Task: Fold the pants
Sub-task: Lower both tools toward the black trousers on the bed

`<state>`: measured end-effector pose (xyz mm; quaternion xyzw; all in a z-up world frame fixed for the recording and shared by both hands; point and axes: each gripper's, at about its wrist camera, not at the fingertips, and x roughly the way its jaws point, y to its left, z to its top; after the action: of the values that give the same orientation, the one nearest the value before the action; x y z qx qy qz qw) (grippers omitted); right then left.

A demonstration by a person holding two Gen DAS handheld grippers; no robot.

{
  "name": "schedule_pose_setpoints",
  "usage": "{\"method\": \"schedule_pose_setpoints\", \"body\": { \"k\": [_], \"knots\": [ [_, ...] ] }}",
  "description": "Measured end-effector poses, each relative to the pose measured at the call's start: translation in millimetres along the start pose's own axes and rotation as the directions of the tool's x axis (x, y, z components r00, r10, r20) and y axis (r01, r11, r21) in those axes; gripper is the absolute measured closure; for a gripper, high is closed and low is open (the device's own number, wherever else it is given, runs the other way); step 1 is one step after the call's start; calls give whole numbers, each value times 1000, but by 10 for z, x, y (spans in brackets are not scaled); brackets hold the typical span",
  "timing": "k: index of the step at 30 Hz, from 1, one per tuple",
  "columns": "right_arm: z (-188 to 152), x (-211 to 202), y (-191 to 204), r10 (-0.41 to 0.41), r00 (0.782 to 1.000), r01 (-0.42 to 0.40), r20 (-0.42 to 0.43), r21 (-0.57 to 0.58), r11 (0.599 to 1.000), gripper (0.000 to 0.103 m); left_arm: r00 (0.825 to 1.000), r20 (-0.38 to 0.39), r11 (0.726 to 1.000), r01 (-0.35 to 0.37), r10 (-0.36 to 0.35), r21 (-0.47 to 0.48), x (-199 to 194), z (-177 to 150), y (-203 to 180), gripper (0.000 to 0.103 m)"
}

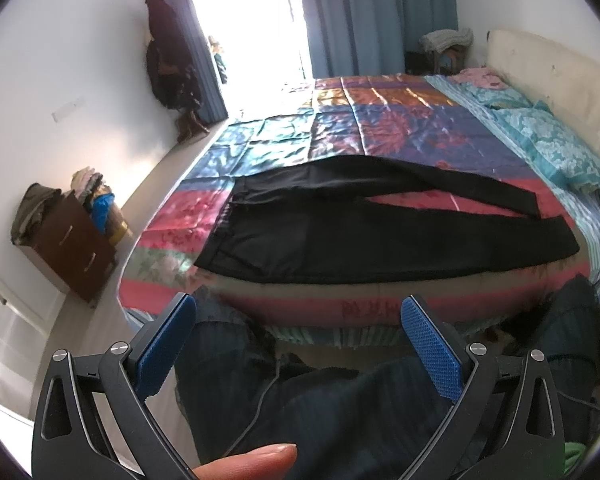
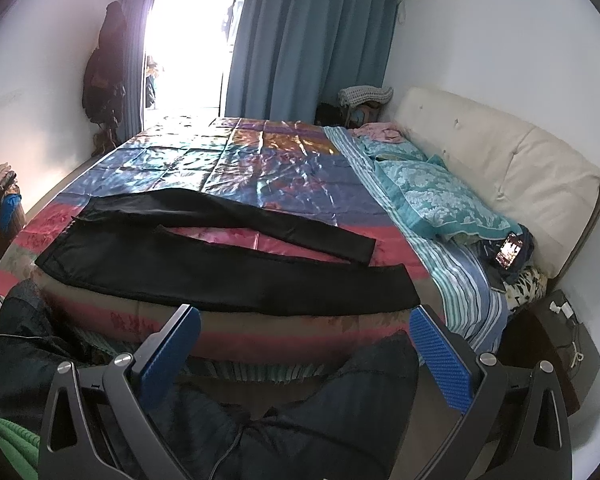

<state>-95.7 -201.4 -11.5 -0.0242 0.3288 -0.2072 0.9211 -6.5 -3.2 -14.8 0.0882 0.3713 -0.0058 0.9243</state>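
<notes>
Black pants [image 1: 380,236] lie flat on the bed's colourful quilt [image 1: 380,128], waistband to the left, the two legs spread apart toward the right. They also show in the right wrist view [image 2: 204,264]. My left gripper [image 1: 298,316] is open and empty, held back from the bed's near edge, below the waist and thigh part. My right gripper [image 2: 306,328] is open and empty, held back from the edge below the near leg's cuff end.
The person's knees in dark trousers [image 1: 332,400] are below both grippers. Teal pillows [image 2: 440,196], a phone [image 2: 509,251] and a cream headboard [image 2: 500,168] are to the right. A brown drawer unit with clothes [image 1: 72,240] stands left of the bed.
</notes>
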Motion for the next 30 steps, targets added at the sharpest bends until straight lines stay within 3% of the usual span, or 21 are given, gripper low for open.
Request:
{"method": "schedule_pose_setpoints", "body": {
  "k": [10,18,22,26,27,30],
  "knots": [
    [22,18,29,19,1000,-19,6,-25,1000,0,1000,-3,1000,8,-8,23,39,61,-5,0],
    [231,-64,-81,28,984,-30,174,9,1000,0,995,75,998,61,-63,22,120,422,-45,0],
    [297,-200,-177,56,942,-66,330,22,998,0,983,135,992,126,-128,28,94,651,-162,0],
    [318,-112,-191,203,880,-224,429,-3,975,0,973,146,983,180,-181,23,190,778,-313,0],
    [324,-14,-186,236,879,-261,415,4,965,0,971,138,981,192,-193,22,231,797,-356,0],
    [369,387,-102,287,927,-306,243,45,951,0,971,95,975,219,-220,27,421,814,-484,0]
  ]
}}
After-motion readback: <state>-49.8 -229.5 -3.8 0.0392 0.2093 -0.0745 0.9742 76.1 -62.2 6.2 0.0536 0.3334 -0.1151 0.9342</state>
